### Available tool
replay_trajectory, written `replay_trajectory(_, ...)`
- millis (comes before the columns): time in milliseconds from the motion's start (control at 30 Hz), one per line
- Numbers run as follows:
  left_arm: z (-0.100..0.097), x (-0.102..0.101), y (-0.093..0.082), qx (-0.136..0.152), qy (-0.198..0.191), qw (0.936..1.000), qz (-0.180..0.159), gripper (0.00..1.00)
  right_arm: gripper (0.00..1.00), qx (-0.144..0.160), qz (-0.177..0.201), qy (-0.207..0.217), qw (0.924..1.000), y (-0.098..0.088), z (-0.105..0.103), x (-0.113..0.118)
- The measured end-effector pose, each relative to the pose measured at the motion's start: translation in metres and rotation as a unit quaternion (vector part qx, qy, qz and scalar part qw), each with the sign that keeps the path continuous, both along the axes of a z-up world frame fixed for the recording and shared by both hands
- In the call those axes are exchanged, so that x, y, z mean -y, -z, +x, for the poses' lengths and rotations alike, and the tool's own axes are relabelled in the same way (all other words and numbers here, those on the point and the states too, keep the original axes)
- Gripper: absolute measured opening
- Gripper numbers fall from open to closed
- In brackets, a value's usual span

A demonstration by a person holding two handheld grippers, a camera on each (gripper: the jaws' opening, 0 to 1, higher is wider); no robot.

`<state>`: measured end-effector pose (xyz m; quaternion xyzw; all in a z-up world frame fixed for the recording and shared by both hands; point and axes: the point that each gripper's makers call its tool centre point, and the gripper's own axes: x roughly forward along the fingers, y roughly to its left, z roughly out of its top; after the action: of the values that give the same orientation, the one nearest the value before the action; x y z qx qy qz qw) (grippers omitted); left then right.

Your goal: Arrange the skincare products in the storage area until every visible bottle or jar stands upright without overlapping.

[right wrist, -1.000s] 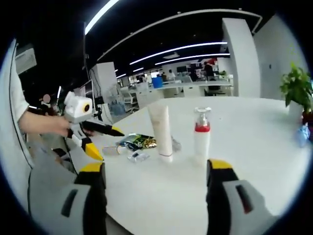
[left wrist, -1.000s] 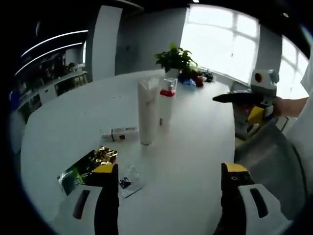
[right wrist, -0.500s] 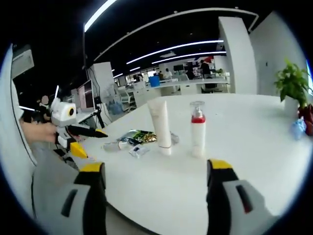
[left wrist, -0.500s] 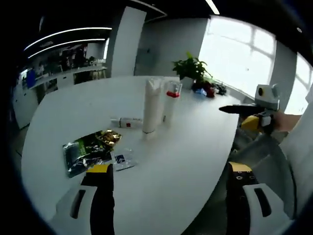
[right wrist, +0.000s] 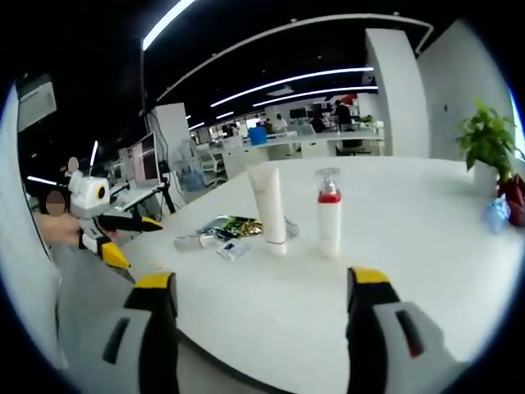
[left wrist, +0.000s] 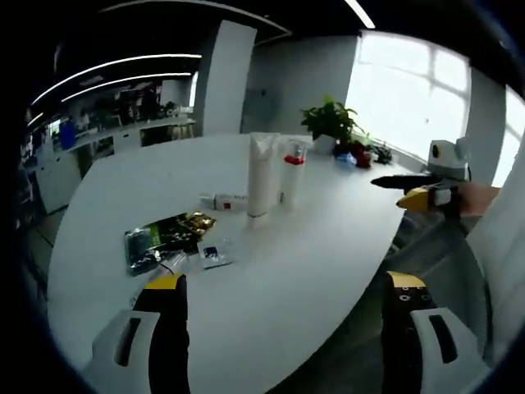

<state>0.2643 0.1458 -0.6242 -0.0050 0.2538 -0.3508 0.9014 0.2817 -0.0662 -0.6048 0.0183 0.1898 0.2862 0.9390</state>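
White round table holds an upright white tube and red-collared pump bottle; both grippers gape empty, so next raise the small white lying bottle.

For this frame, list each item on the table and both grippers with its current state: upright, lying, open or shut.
White tube: upright on its cap.
Pump bottle: upright, beside the tube.
Small white bottle: lying on its side.
Green and gold sachet: lying flat.
Small clear packet: lying flat.
Potted plant: upright.
Left gripper: open, empty.
Right gripper: open, empty.
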Motion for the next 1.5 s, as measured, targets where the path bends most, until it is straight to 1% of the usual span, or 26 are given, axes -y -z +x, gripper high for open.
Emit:
replay_trajectory(67, -0.002, 0.001, 0.000, -0.003, 0.002, 1.0000, 0.000, 0.97, 0.84, -0.002, -0.002, 0.002, 1.0000, 0.001, 0.000, 0.002)
replay_trajectory(133, -0.001, 0.002, -0.005, 0.011, 0.002, 0.9999, 0.000, 0.97, 0.84, 0.000, 0.001, 0.003, 1.0000, 0.000, 0.000, 0.002)
replay_trajectory(200, -0.001, 0.004, -0.007, 0.011, -0.002, 0.9999, -0.010, 0.97, 0.84, 0.000, 0.002, 0.000, 1.0000, 0.000, 0.000, 0.001)
replay_trajectory(300, -0.001, 0.002, -0.007, 0.016, -0.006, 0.9999, -0.005, 0.97, 0.84, 0.001, 0.003, -0.004, 1.0000, -0.001, 0.002, 0.000)
replay_trajectory(433, 0.000, 0.000, -0.010, 0.019, -0.013, 0.9997, -0.011, 0.97, 0.84, 0.003, 0.004, -0.005, 1.0000, 0.000, 0.012, 0.002)
replay_trajectory(533, -0.001, -0.001, -0.015, 0.027, -0.021, 0.9993, -0.017, 0.97, 0.84, 0.004, 0.002, -0.009, 0.9999, 0.001, 0.022, 0.002)
replay_trajectory(633, -0.003, -0.001, -0.018, 0.032, -0.025, 0.9990, -0.019, 0.97, 0.83, 0.011, -0.019, -0.025, 0.9994, 0.001, 0.035, 0.001)
replay_trajectory(700, -0.005, -0.001, -0.020, 0.034, -0.026, 0.9989, -0.019, 0.97, 0.83, 0.019, -0.035, -0.031, 0.9987, 0.000, 0.048, 0.002)
replay_trajectory(867, -0.005, -0.001, -0.018, 0.033, -0.024, 0.9991, -0.014, 0.97, 0.80, 0.039, -0.057, -0.042, 0.9967, -0.012, 0.085, 0.006)
replay_trajectory(1067, -0.004, -0.002, -0.017, 0.035, -0.027, 0.9989, -0.013, 0.97, 0.78, 0.042, -0.052, -0.043, 0.9968, -0.019, 0.118, 0.008)
replay_trajectory(1233, -0.003, -0.002, -0.017, 0.033, -0.027, 0.9990, -0.014, 0.96, 0.75, 0.036, -0.049, -0.045, 0.9972, -0.017, 0.140, 0.010)
replay_trajectory(1300, -0.003, -0.002, -0.016, 0.031, -0.027, 0.9990, -0.014, 0.95, 0.74, 0.028, -0.038, -0.041, 0.9980, -0.017, 0.149, 0.010)
replay_trajectory(1367, -0.003, -0.003, -0.016, 0.030, -0.028, 0.9991, -0.014, 0.95, 0.72, 0.028, -0.010, -0.034, 0.9990, -0.022, 0.157, 0.008)
replay_trajectory(1500, -0.002, -0.005, -0.015, 0.028, -0.031, 0.9990, -0.016, 0.93, 0.69, 0.029, -0.017, -0.036, 0.9988, -0.022, 0.175, 0.009)
